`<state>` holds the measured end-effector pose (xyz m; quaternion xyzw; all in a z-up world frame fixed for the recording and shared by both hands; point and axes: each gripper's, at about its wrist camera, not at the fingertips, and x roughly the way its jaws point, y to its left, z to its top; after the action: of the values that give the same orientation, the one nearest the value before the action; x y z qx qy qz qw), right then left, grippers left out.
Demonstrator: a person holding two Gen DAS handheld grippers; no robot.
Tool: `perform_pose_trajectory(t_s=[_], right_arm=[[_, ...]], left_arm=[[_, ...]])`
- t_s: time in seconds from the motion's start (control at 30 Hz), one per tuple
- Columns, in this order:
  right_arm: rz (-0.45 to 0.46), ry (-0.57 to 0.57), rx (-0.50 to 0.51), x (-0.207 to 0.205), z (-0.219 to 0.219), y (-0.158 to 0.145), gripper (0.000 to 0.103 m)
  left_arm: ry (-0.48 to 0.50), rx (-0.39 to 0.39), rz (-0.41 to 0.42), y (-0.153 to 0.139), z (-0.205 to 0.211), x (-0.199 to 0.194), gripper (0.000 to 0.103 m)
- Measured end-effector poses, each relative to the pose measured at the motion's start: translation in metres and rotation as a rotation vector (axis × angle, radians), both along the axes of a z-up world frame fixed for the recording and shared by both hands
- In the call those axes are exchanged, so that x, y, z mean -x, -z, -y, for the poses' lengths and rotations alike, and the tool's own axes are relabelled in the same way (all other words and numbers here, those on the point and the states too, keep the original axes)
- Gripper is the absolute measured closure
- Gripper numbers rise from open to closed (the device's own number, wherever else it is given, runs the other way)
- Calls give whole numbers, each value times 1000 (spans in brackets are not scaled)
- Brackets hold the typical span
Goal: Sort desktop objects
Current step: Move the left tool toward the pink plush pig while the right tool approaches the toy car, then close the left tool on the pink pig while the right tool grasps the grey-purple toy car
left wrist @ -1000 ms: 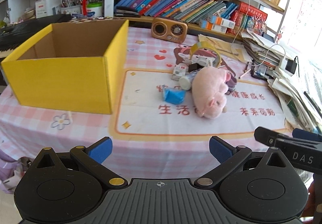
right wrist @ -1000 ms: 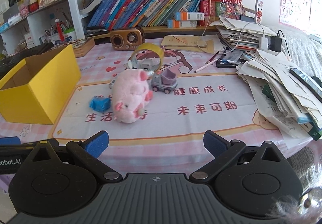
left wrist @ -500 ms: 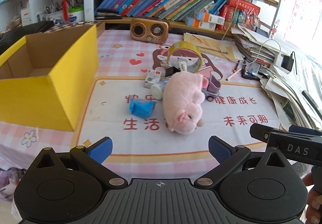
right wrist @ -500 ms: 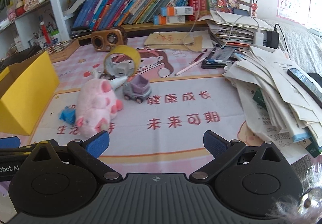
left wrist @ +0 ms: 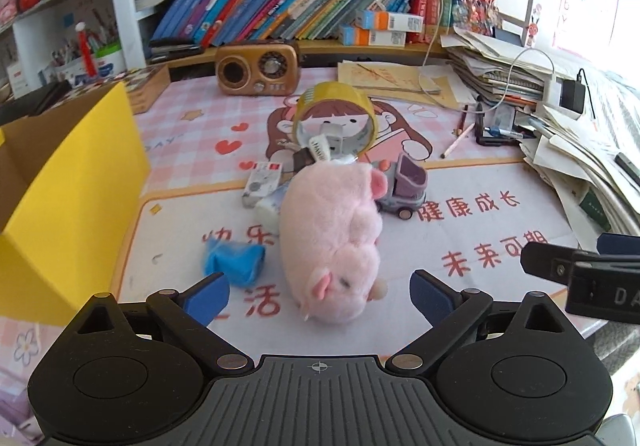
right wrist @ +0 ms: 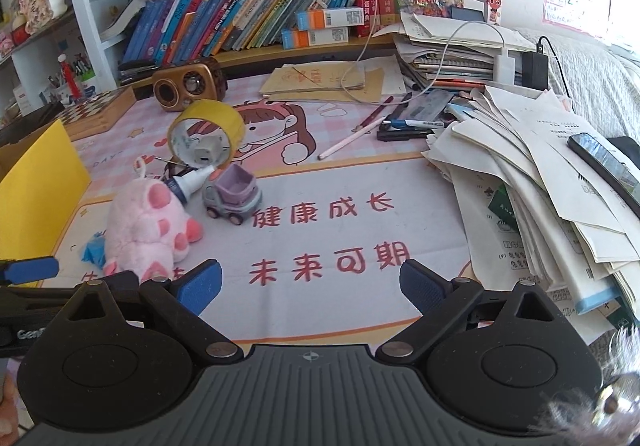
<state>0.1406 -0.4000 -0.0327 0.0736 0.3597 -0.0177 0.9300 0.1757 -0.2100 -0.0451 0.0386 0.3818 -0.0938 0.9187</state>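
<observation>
Bookshelf-backed desk, printed mat: left gripper (left wrist: 320, 292) straddles the pink plush pig (left wrist: 334, 242), its jaws closing but not yet touching, aligned for pickup toward the yellow box (left wrist: 60, 205). Right gripper (right wrist: 310, 284), also closing, holds nothing.

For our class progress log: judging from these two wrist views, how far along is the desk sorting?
Done: nothing visible; what shows of the yellow box holds no item. In hand: nothing. The left gripper frames the pink plush pig, jaws closing but not touching it; the right gripper, also closing, is empty. Left: pig, blue scrap, toy truck, tape roll, small bottle.
</observation>
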Motion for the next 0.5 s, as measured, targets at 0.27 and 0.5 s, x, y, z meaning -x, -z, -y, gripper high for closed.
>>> perform_pose_trajectory(t_s=[0.27,0.5], right_arm=[[-3,-10,9,-7,7,2,6],[-13,-5,0,-15,14,5,6]], left_arm=[[12,-14,-6,14,19,-30,11],[21,-44,-13,26,23,-47,37]])
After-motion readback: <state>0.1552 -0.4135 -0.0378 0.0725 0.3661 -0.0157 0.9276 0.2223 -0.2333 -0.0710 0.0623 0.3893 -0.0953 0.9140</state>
